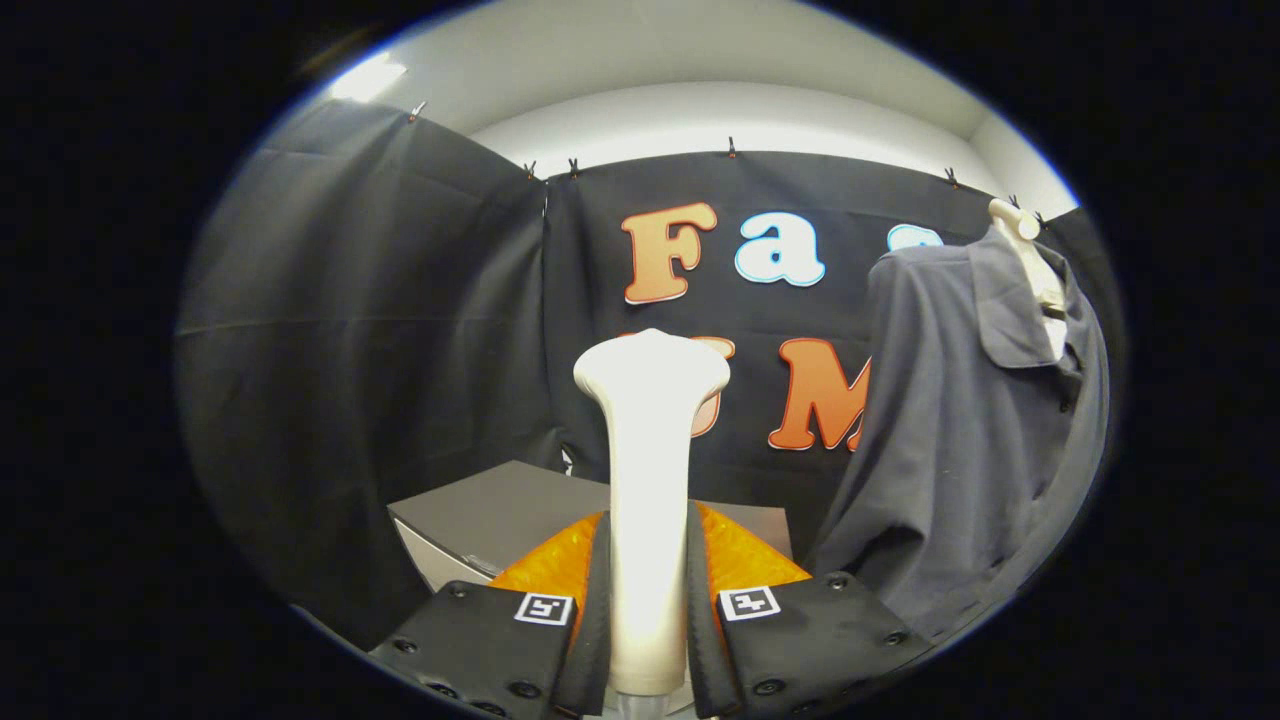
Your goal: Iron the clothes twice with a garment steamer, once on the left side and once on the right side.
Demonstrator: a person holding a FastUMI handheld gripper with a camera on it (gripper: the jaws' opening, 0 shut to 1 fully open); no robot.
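Gripper view: your gripper (648,640) is clamped on the garment steamer (650,500), both fingers pressing its handle, long axis upright with the wide head on top. Beyond the fingers sits a grey box (490,520) against the booth wall. The shirt (970,440) hangs off to the right of the steamer, on a pale hanger form (1020,235) (collar up, hem falling low). My read: you must swing right to meet the fabric.

The white plastic garment steamer (648,500) stands upright between the fingers (598,600), which press its handle; the grey collared shirt (980,420) hangs beyond, right; a grey surface (490,515) lies behind.
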